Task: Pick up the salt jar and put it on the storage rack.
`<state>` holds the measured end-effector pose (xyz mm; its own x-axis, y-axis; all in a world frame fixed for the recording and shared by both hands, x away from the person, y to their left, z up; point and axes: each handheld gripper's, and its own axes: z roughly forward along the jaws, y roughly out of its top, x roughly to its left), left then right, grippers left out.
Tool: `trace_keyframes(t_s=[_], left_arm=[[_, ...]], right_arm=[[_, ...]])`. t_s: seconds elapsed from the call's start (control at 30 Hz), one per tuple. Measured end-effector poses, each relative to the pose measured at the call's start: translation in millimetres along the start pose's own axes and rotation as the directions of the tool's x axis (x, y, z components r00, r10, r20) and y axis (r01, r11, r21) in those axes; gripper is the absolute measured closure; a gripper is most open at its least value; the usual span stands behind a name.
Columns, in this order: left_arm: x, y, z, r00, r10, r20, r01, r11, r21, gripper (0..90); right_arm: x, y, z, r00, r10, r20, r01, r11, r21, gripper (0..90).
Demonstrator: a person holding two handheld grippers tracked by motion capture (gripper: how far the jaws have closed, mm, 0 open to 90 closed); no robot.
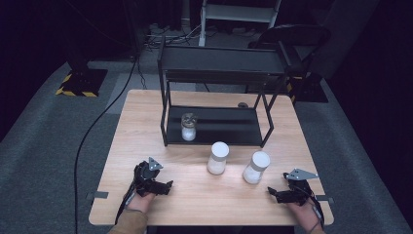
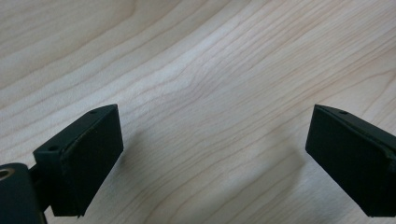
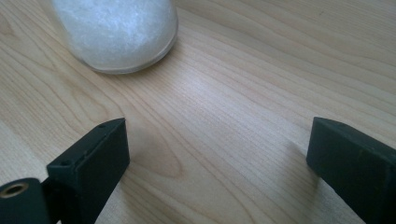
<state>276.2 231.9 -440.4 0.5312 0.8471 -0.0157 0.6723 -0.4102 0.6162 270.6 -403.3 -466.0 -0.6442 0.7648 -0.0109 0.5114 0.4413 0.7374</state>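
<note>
Two jars of white powder with white lids stand on the wooden table (image 1: 146, 122): one in the middle (image 1: 217, 158), one to its right (image 1: 256, 167). A third, smaller glass jar (image 1: 188, 127) sits on the lower level of the black shelf rack (image 1: 219, 61). My left gripper (image 1: 168, 188) rests near the front left, open, with bare wood between its jaws (image 2: 215, 158). At the front right my right gripper (image 1: 271, 193) is also open and holds nothing (image 3: 219, 163). The base of a powder jar (image 3: 116, 32) stands just ahead of it, to the left, untouched.
The rack takes up the back half of the table. A cable (image 1: 92, 131) runs across the grey floor on the left. A dark chair (image 1: 292, 36) and a stand with a yellow-striped base (image 1: 78, 80) stand behind the table.
</note>
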Motion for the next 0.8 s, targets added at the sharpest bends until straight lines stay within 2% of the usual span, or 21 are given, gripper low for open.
trace_keyframes(t_s=[0.2, 0.27, 0.8], left_arm=[[-1.6, -9.1, 1.8, 0.9999, 0.007, -0.01, -0.007, 0.9996, -0.027, 0.2], [2.1, -25.1, 4.8, 0.9997, 0.025, 0.002, -0.025, 0.9948, -0.099, 0.0], [3.7, -26.2, 4.1, 0.9994, 0.034, 0.006, -0.034, 0.9944, -0.1, 0.0]], right_arm=[[0.0, 0.0, 0.0, 1.0, 0.0, 0.0, 0.0, 1.0, 0.0, 5.7], [0.0, 0.0, 0.0, 1.0, 0.0, 0.0, 0.0, 1.0, 0.0, 5.7], [0.2, 0.0, 0.0, 1.0, 0.0, 0.0, 0.0, 1.0, 0.0, 5.7]])
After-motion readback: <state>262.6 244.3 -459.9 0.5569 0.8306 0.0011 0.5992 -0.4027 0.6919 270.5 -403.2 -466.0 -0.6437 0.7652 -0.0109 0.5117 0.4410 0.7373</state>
